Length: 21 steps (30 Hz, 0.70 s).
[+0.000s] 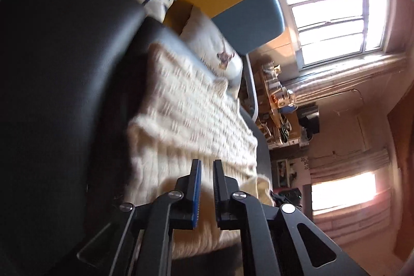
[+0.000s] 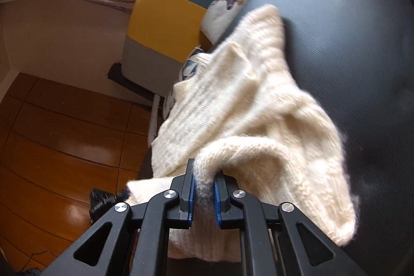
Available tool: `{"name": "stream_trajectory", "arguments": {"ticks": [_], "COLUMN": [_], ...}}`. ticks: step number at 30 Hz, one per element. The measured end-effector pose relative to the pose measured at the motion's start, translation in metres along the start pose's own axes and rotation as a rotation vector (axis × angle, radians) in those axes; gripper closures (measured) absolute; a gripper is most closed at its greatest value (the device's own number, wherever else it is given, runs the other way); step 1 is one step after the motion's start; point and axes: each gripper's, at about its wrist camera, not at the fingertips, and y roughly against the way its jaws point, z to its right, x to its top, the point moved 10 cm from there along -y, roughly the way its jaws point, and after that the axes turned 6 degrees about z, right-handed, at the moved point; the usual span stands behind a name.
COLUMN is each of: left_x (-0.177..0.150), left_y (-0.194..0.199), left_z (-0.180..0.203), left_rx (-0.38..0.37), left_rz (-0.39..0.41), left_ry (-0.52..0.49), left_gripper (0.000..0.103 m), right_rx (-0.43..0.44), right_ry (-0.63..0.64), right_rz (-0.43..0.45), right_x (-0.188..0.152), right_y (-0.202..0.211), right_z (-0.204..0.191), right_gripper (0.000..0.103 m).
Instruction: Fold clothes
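Pinching a thick fold of the cream chunky-knit sweater (image 2: 253, 105) in my right tool (image 2: 203, 188), I feel it soft, stretchy; it drapes over the black leather seat (image 2: 349, 30). My left tool (image 1: 207, 172) hovers narrow, empty.

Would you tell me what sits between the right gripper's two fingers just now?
A bunched fold of the cream knit sweater is pinched in the right gripper, as the right wrist view shows.

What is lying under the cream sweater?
The cream sweater lies on a black leather cushion. Whatever is directly beneath the knit is covered; the right claw pinches its edge.
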Motion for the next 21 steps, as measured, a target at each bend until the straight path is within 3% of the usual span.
{"name": "stream_trajectory", "arguments": {"ticks": [3,6,8,13,17,21], "left_x": [-0.017,-0.009,-0.003,-0.005,-0.019,-0.018], "left_y": [-0.001,-0.001,-0.001,-0.007,-0.040,-0.072], "left_z": [-0.016,-0.013,-0.011,0.020,0.029,0.015], "left_rx": [0.010,0.123,0.198,0.370,0.274,0.235], "left_rz": [-0.020,0.028,0.061,0.066,-0.107,-0.217], "left_ry": [0.050,-0.061,-0.135,-0.686,-0.736,-0.633], "left_gripper": [0.061,0.045,0.044,0.043,0.039,0.039], "right_rx": [-0.024,-0.035,-0.039,-0.047,-0.064,-0.070], "right_ry": [-0.020,-0.010,-0.016,-0.013,0.001,0.001], "right_rz": [-0.004,-0.003,-0.007,-0.025,-0.032,-0.034], "right_x": [-0.009,-0.011,-0.010,-0.013,-0.015,-0.016], "right_y": [0.001,0.001,0.000,0.000,0.001,0.002], "right_z": [0.015,0.016,0.016,0.020,0.022,0.025], "right_gripper": [0.092,0.092,0.092,0.092,0.092,0.092]}}
